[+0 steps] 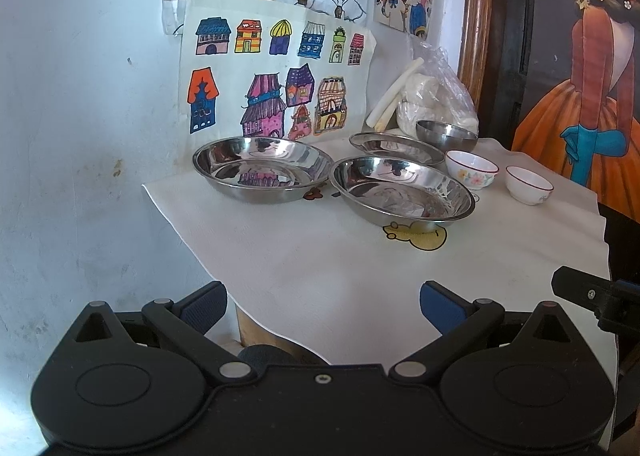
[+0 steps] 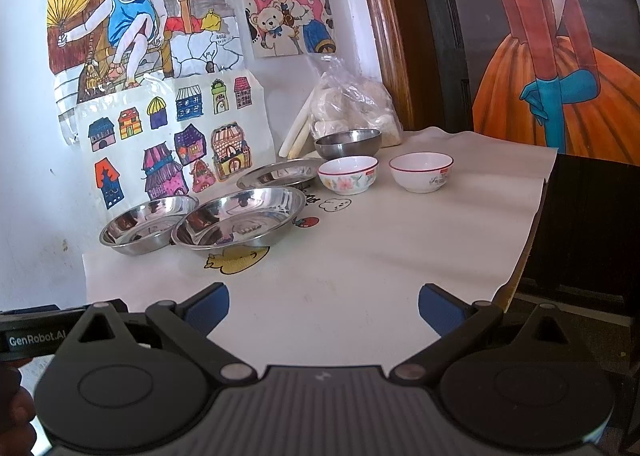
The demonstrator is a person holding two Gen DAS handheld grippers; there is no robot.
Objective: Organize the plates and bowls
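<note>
Bench [image 1: 320,276] covered with a white cartoon-print cloth, set against a white wall hung with children's drawings.

Left hand-held gripper [image 1: 323,306]: fingers spread wide, nothing between them, hovering over the near edge of the bench. Right hand-held gripper [image 2: 323,306]: likewise released, empty, over the near part of the cloth. Part of the right unit shows at the right edge of the left wrist view.

Dishes, all upright and resting on the cloth toward the wall:
- Left steel plate [image 1: 262,168], deep-rimmed, nearest the house drawing [image 1: 276,84].
- Front steel plate [image 1: 402,192] just beside it on the right, rims close or touching; cannot tell which.
- Back steel plate [image 1: 396,146] behind the front one, shallower.
- Steel bowl [image 1: 446,134] at the back, in front of a clear plastic bag [image 1: 436,96] of white contents and two pale sticks [image 1: 394,94] leaning on the wall.
- Flowered porcelain bowl [image 2: 348,174], red rim, just in front of the steel bowl.
- Second porcelain bowl [image 2: 421,170], red rim, near the first to the right, apart from it.
</note>
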